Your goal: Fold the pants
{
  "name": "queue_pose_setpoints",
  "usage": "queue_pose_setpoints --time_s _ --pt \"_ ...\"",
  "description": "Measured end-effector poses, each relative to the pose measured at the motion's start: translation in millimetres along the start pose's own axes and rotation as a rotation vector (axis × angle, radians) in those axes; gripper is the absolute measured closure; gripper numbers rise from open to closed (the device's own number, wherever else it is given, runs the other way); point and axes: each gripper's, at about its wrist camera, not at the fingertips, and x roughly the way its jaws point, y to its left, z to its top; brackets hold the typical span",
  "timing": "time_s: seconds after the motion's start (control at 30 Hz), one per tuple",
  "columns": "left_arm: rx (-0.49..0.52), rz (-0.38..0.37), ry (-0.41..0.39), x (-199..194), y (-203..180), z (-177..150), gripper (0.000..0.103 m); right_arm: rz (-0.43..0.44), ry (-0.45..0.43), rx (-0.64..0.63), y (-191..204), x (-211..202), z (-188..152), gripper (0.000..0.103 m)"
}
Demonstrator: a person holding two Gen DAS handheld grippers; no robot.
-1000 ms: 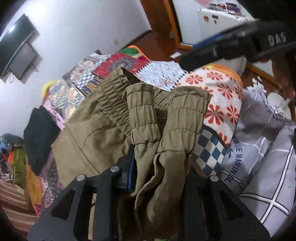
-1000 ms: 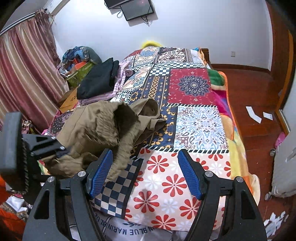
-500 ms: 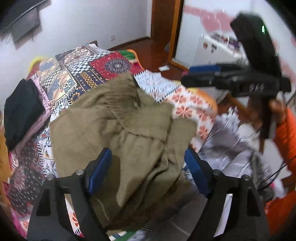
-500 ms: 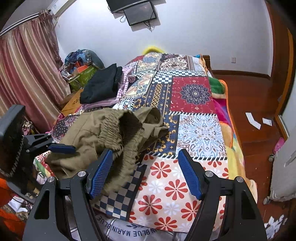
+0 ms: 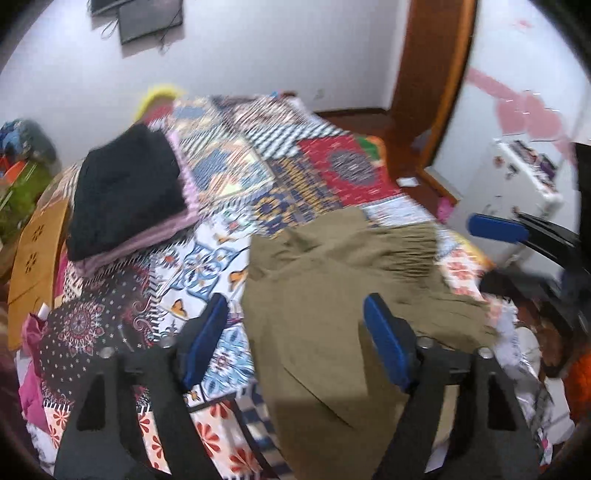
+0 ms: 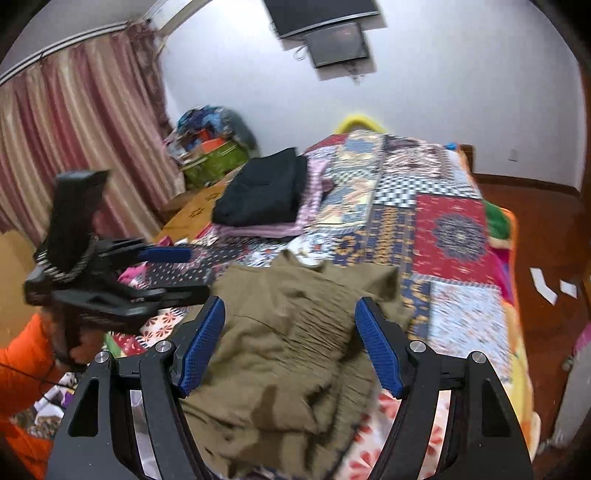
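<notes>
One pair of olive pants [image 5: 332,302] is lying in a loose, part-folded heap on the patchwork bedspread [image 5: 258,177] of the bed, toward its near end. At about ten o'clock from the pants, one stack of folded clothes with a black garment [image 5: 125,192] on top is sitting on the bedspread, well apart from them. Two screens [image 6: 332,33] are hanging on the far wall at twelve o'clock.

Two tools are showing. The left tool [image 5: 295,339] is pointing steeply down over the left edge of the pants; its jaws have just been closing a little after springing apart, and they are standing wide with nothing gripped, the cloth lying below them. In the right wrist view this tool [image 6: 162,273] is reaching in from nine o'clock, with an orange sleeve [image 6: 22,373] behind it.

The right tool [image 6: 290,347] is tilting down over the gathered waistband at the middle of the heap, jaws standing wide and gripping nothing.
</notes>
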Motion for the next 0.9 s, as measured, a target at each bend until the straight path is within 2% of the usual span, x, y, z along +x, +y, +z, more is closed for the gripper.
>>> queue_pose_setpoints --time_s 0.1,0.23,0.37,0.5,0.63,0.77,0.9 --pt "-0.037 0.044 0.048 31 17 2 0.037 -0.006 0.065 -0.046 8 32 -2 0.034" --pt "-0.090 0.037 0.096 65 37 -1 0.037 -0.027 0.151 -0.057 0 65 -8 0.036" --pt "-0.057 0.106 0.107 89 41 -3 0.036 -0.025 0.242 -0.057 -14 90 -11 0.038" --pt "-0.125 0.064 0.142 107 56 -3 0.035 -0.010 0.293 -0.046 -19 95 -12 0.038" --pt "-0.103 0.084 0.096 81 54 3 0.036 0.008 0.237 -0.024 -13 67 -7 0.038" --pt "-0.104 0.065 0.026 31 53 1 0.036 0.021 0.174 -0.043 4 34 -6 0.038" --pt "-0.076 0.015 0.012 -2 39 -16 0.025 0.030 0.182 -0.075 22 21 -17 0.038"
